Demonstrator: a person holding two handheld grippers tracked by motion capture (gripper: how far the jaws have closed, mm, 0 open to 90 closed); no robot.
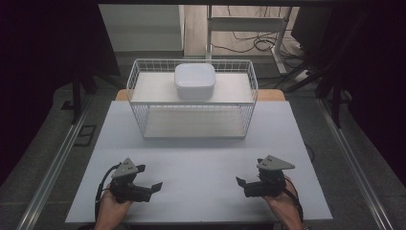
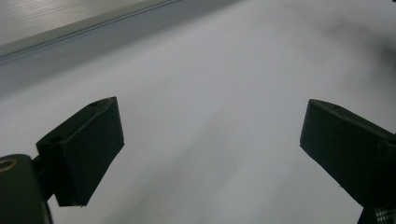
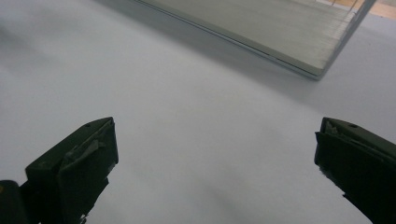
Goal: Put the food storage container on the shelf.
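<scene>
Both tongs wait low on the bench, jaws spread
Left tongs [image 1: 152, 184] and right tongs [image 1: 241, 182] released; better approach the white box [image 1: 194, 80] on the wire rack [image 1: 191, 103] level and together

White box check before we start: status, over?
Left gripper, right gripper open, low over the table. White box on the wire rack's top shelf, untouched. Nothing between.

Lab: dark curtains [image 1: 43, 72], floor cables [image 1: 253, 43], aluminium rails [image 1: 52, 163].
</scene>
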